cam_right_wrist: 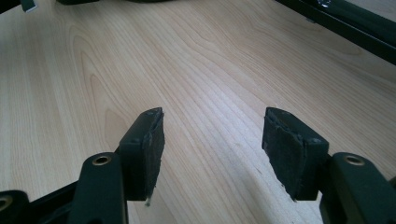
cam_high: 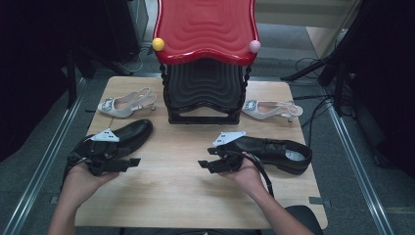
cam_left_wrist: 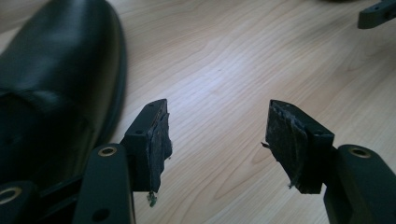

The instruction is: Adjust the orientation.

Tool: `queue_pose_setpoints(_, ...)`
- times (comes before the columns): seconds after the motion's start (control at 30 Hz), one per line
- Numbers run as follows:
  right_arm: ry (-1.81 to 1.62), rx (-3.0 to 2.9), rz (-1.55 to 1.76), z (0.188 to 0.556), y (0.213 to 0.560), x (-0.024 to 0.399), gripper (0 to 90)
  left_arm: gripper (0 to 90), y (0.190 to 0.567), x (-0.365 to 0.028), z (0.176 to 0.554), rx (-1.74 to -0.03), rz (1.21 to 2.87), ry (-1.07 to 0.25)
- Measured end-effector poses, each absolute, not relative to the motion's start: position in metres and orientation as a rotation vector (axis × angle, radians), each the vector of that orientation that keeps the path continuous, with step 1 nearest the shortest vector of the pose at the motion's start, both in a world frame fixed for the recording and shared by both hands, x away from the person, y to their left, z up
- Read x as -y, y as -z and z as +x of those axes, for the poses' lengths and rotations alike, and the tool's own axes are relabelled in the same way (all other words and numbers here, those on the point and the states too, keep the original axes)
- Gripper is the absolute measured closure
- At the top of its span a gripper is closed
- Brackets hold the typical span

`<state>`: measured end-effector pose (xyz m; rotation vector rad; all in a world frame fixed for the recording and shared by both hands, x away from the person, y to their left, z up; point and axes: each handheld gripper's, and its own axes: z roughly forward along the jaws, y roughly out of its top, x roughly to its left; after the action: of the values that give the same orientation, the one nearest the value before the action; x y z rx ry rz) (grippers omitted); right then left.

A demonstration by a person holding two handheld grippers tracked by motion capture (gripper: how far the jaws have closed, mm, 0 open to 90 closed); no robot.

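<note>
Left gripper (cam_high: 133,162) gapes wide, empty (black shoe (cam_left_wrist: 51,84) beside it); right gripper (cam_high: 204,165) likewise, seemingly just above the table (cam_right_wrist: 210,70).

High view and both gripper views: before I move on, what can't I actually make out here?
- Left glossy black leather shoe: its heel end lies under the left gripper in the high view; the left gripper view cuts it off.
- Black tiered rack: its upper shelves sit under the red wavy top shelf.
- Jewelled buckle on the white slingback heel: too small to read.
</note>
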<state>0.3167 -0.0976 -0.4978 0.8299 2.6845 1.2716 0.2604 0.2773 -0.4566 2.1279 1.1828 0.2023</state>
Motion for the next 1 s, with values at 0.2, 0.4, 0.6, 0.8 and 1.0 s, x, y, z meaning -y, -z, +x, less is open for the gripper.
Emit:
queue_pose_setpoints(0.2,-1.265,-2.696,0.823,0.318,0.499,0.094,39.6,44.8,0.454,-0.296,0.257,-1.239,2.098,-0.23)
queue_pose_setpoints(0.4,-1.259,-2.705,0.824,0.318,0.499,0.093,39.5,44.6,0.447,-0.313,0.254,-1.302,2.054,-0.278)
queue_pose_setpoints(0.6,-1.255,-2.706,0.83,0.318,0.5,0.093,39.4,45.2,0.442,-0.332,0.249,-1.344,2.008,-0.306)
queue_pose_setpoints(0.8,-1.251,-2.708,0.829,0.319,0.501,0.092,39.4,44.5,0.44,-0.345,0.247,-1.403,1.985,-0.331)
queue_pose_setpoints(1.0,-1.238,-2.717,0.831,0.319,0.502,0.091,39.2,46.2,0.451,-0.35,0.254,-1.455,1.956,-0.309)
